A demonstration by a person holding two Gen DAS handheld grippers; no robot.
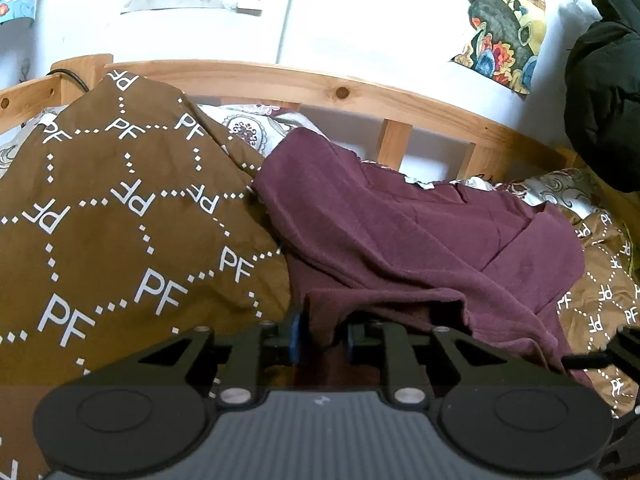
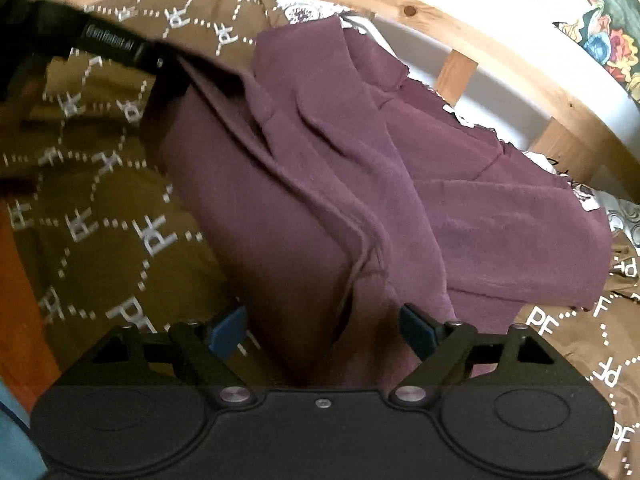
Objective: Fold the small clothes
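A maroon garment [image 1: 400, 240] lies rumpled on a brown bedspread printed with white "PF" letters [image 1: 100, 220]. My left gripper [image 1: 322, 338] is shut on a near corner of the garment, with cloth pinched between its blue pads. In the right wrist view the garment [image 2: 340, 168] is stretched and lifted at its left, where the left gripper's black body [image 2: 116, 46] holds it. My right gripper [image 2: 324, 332] is open, its blue pads [image 2: 228, 330] on either side of the garment's near edge, cloth lying between them.
A wooden bed rail [image 1: 304, 80] with slats runs along the far side, against a white wall. A paisley sheet [image 1: 256, 128] shows behind the bedspread. A black jacket [image 1: 604, 92] hangs at the right. An orange-brown surface [image 2: 16, 300] is at the left.
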